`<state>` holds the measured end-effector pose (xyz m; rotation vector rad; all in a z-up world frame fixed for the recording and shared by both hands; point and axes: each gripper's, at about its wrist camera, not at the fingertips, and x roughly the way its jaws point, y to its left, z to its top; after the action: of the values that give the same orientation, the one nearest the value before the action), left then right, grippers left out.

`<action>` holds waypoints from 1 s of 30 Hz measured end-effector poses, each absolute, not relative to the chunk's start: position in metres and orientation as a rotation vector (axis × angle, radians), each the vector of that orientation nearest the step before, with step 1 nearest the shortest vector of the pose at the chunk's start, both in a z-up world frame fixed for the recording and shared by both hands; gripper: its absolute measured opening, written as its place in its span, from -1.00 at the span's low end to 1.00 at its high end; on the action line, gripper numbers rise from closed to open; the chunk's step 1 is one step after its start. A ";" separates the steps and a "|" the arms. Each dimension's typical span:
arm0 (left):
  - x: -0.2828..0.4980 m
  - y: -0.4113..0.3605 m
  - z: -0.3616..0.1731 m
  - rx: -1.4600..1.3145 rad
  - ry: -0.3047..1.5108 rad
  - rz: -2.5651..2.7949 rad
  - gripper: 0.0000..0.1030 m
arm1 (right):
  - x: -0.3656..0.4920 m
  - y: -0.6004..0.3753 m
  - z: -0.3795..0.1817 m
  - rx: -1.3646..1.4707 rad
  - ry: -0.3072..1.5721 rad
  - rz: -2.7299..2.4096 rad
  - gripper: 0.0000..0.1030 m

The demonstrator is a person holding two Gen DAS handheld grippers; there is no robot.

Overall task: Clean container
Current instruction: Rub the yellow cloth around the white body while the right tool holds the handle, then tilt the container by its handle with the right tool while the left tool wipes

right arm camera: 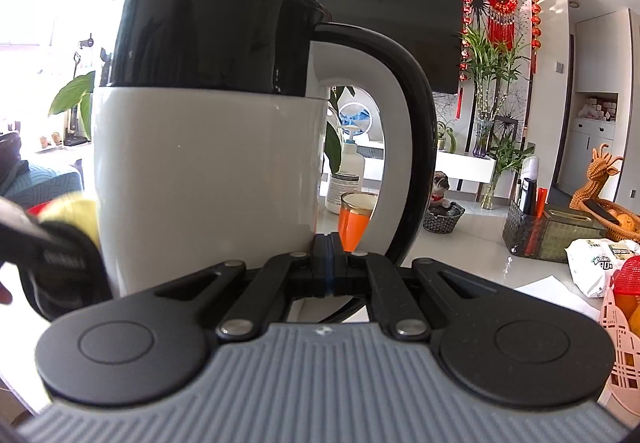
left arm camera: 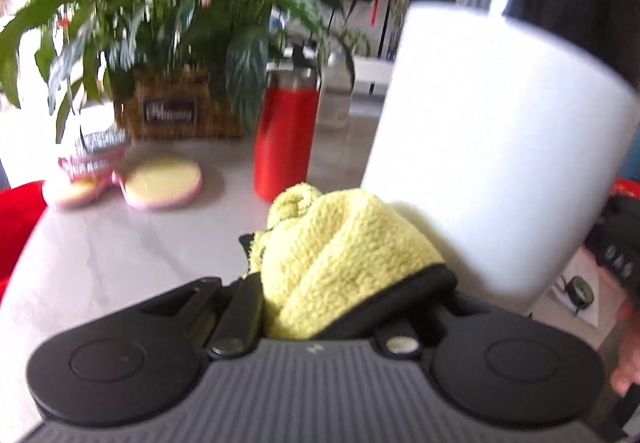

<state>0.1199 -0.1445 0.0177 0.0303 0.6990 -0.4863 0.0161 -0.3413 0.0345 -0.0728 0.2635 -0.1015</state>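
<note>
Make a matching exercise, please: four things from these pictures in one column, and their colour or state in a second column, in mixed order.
Things:
1. cloth
2. flask
3. kettle
4. right gripper

Colour or state:
A. red body, standing on the table
B. white body, black top
C. shut at the base of the handle
D. yellow, clamped in the left gripper

Pairs: 1-D, 2-A, 3-B, 4-C
</note>
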 end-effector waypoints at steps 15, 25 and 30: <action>0.126 -0.147 -0.015 0.103 0.826 -0.457 -0.86 | 0.015 -0.342 0.035 -0.070 0.265 -0.098 -0.97; 0.109 -0.152 0.016 0.136 0.688 -0.477 -0.86 | 0.020 -0.352 0.036 0.014 0.275 -0.091 -0.96; 0.113 -0.153 0.031 0.117 0.622 -0.496 -0.86 | 0.020 -0.357 0.038 0.069 0.209 -0.100 -0.87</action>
<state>0.1129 -0.1534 0.0309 0.1174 0.6221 -0.4956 0.0196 -0.3570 0.0383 0.0690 0.2091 -0.1005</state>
